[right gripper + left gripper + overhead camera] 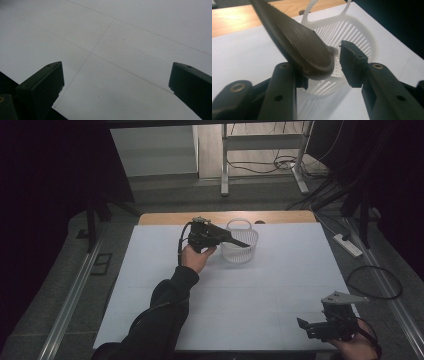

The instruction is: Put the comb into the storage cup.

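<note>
A white slotted plastic basket (246,254) with a loop handle stands at the far middle of the white table cover. My left gripper (234,239) reaches over its rim from the left. In the left gripper view a long, flat, dark ribbed piece (297,37) with a rounded end hangs over the basket (364,32). It leans against the left jaw of my left gripper (329,72), and the right pad (351,62) stands apart from it. My right gripper (303,326) rests at the near right corner. Its jaws (116,77) are spread wide over the bare sheet.
The white sheet (260,285) covers the table, with a strip of wood (165,218) bare along the far edge. On the floor to the right lie a power strip (347,245) and a looped cable (375,282). A metal frame (225,165) stands beyond the table.
</note>
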`<state>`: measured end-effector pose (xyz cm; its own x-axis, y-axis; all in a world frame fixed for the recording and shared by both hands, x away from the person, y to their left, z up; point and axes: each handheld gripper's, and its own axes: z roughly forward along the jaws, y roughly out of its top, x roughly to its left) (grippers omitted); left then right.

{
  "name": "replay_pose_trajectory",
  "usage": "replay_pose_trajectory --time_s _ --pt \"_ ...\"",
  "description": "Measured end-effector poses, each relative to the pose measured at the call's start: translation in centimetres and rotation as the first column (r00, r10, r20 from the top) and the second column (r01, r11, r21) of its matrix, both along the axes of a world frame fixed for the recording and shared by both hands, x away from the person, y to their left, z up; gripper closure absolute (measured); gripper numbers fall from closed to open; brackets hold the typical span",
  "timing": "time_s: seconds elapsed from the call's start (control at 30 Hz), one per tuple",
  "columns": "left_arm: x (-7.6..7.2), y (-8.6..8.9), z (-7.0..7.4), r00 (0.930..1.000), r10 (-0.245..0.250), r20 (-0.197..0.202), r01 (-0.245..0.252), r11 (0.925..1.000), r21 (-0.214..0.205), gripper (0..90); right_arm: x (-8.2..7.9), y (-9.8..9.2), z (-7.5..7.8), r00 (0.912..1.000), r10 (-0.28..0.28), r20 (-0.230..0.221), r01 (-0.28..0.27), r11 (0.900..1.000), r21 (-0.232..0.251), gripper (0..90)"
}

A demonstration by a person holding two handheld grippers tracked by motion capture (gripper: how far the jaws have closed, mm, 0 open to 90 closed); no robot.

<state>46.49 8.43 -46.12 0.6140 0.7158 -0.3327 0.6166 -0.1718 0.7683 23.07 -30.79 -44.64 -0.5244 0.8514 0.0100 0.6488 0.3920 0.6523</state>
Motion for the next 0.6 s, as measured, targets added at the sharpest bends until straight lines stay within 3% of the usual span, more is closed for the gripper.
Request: replay_pose_trajectory --time_s 0.2,0.6 --pt "0.03 0.06 -0.34 1.0000 0.007 0.004 -0.007 0.9993 0.036 52.4 0.00 0.00 0.00 1.0000 0.000 0.000 0.000 1.0000 -0.001 0.2" --pt "0.15 0.36 -0.40 0.9999 -0.003 0.016 0.002 0.9978 0.066 39.2 0.02 0.01 -0.01 1.0000 -0.001 -0.002 0.001 1.0000 -0.001 0.2"
